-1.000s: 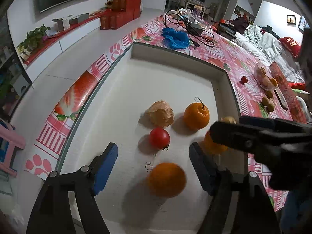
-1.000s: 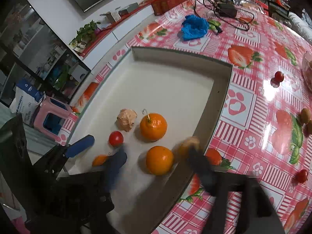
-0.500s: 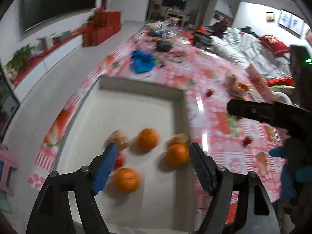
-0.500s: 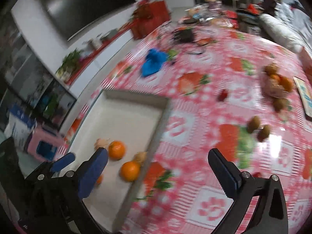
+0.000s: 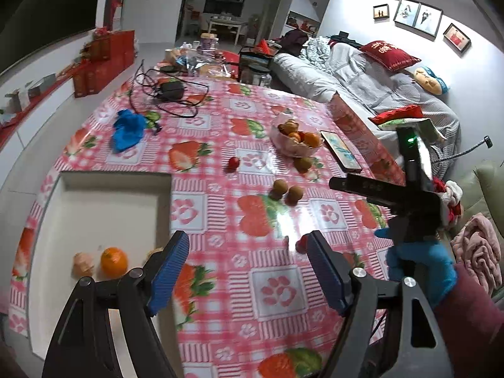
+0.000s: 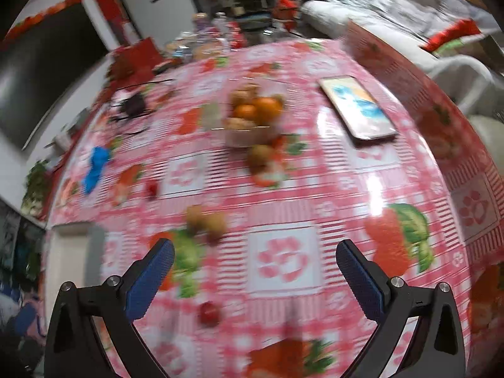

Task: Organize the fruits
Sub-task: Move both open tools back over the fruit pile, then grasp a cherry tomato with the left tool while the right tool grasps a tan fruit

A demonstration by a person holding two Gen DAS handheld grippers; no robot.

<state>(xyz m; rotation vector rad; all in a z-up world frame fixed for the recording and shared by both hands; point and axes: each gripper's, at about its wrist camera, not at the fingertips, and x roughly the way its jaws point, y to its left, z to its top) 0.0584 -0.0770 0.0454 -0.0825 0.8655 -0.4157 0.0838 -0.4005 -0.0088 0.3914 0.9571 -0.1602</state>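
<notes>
Right gripper (image 6: 255,278): jaws have just been opening and now stand wide, nothing between the blue pads (image 6: 359,278). A second ago it hung over the white tray's near right corner beside an orange; now it hangs over the strawberry tablecloth (image 6: 409,189), well right of the tray. View blurred.

Left gripper (image 5: 249,269): jaws fairly wide, empty. Earlier it framed an orange and a tomato inside the tray; now only cloth lies between the pads, tray to its left.

Tray (image 5: 104,179): near left of table. One orange (image 5: 114,261), a pale wrapped fruit (image 5: 82,264) left of it and a scrap of another fruit behind the left pad show in the near part. The rest seen earlier is hidden.

Loose fruit on cloth:
- two brown fruits (image 5: 286,191), touching, mid-table;
- one brown fruit (image 5: 303,163), just beside the bowl;
- small red fruit (image 5: 233,162), left of the bowl;
- small red fruit (image 6: 209,313), near, between the right pads.

Bowl of mixed fruit (image 5: 294,140): far right; phone (image 5: 340,154) to its right.

Person's blue-gloved hand (image 5: 419,267): far right in the left view, on the right gripper's handle.
</notes>
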